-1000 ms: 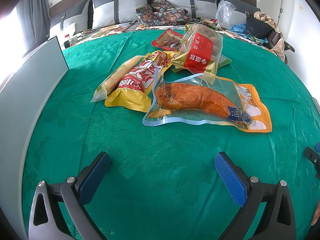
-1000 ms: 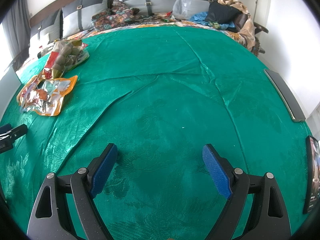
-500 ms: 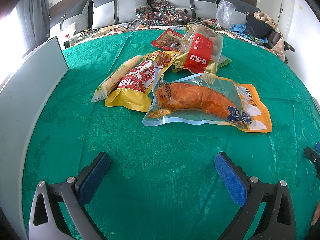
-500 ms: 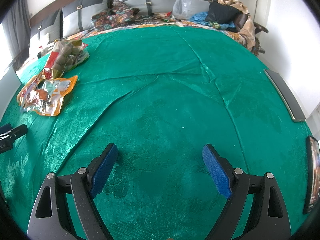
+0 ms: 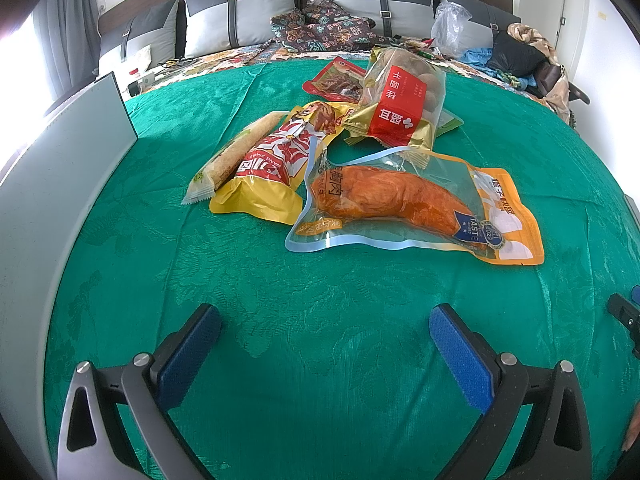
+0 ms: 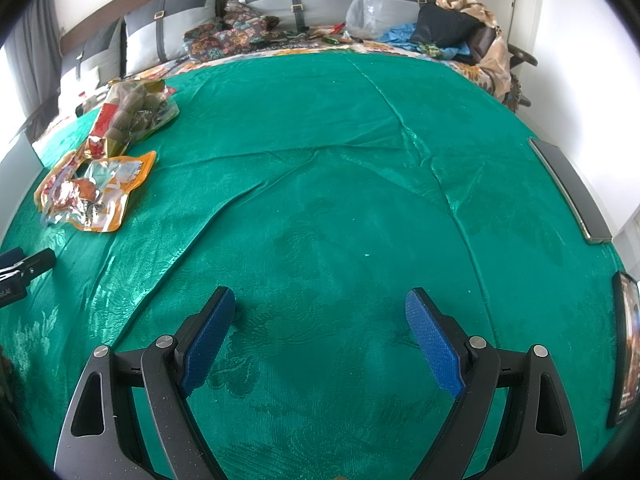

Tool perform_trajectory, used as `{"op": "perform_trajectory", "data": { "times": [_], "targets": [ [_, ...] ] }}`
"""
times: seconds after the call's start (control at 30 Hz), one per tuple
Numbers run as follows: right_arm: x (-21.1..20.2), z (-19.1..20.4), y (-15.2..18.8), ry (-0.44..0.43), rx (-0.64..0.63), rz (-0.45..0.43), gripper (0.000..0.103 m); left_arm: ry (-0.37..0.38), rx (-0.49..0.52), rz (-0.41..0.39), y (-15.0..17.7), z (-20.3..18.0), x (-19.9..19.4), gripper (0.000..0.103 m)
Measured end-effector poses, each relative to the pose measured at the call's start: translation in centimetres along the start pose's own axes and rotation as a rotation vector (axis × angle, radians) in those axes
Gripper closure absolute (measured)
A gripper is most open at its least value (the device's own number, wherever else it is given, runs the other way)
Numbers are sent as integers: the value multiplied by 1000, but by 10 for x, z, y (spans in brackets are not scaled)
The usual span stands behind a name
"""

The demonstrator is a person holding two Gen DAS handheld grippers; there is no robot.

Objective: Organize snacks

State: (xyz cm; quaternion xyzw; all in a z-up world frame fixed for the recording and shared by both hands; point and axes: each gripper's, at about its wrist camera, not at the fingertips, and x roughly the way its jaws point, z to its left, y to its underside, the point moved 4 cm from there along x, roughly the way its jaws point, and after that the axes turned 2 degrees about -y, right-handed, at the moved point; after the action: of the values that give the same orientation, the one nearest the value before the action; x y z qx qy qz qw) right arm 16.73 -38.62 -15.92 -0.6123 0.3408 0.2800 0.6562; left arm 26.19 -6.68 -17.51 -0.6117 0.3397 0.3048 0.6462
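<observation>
A: Snacks (image 5: 360,160) sit in one loose heap on the green bed cover (image 5: 320,320), just as they did a second ago. Nothing has shifted.

B: And the grippers?

A: Left gripper (image 5: 324,340) hovers short of the orange pouch (image 5: 400,204), jaws spread and empty. Right gripper (image 6: 320,332) hangs over bare cover well apart from the heap, jaws likewise wide with nothing between them.

B: So sorting hasn't begun?

A: I'd judge not; the orange pouch looks the nearest first pick.
</observation>
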Motion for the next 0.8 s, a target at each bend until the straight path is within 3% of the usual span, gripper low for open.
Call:
{"op": "perform_trajectory", "data": {
  "times": [0.3,0.43,0.5,0.6,0.8],
  "targets": [
    [0,0,0,-1,1,0,13,11,17,15,1,0,0,0],
    [0,1,0,-1,1,0,13,46,78,176,7,3,-8,0],
    [0,1,-1,-1,1,0,13,90,62,218,9,15,-20,0],
    [0,1,0,-1,2,0,13,144,10,176,-4,44,-37,0],
    [1,1,0,-1,2,0,13,77,1,107,-74,77,-33,1]
  ]
}}
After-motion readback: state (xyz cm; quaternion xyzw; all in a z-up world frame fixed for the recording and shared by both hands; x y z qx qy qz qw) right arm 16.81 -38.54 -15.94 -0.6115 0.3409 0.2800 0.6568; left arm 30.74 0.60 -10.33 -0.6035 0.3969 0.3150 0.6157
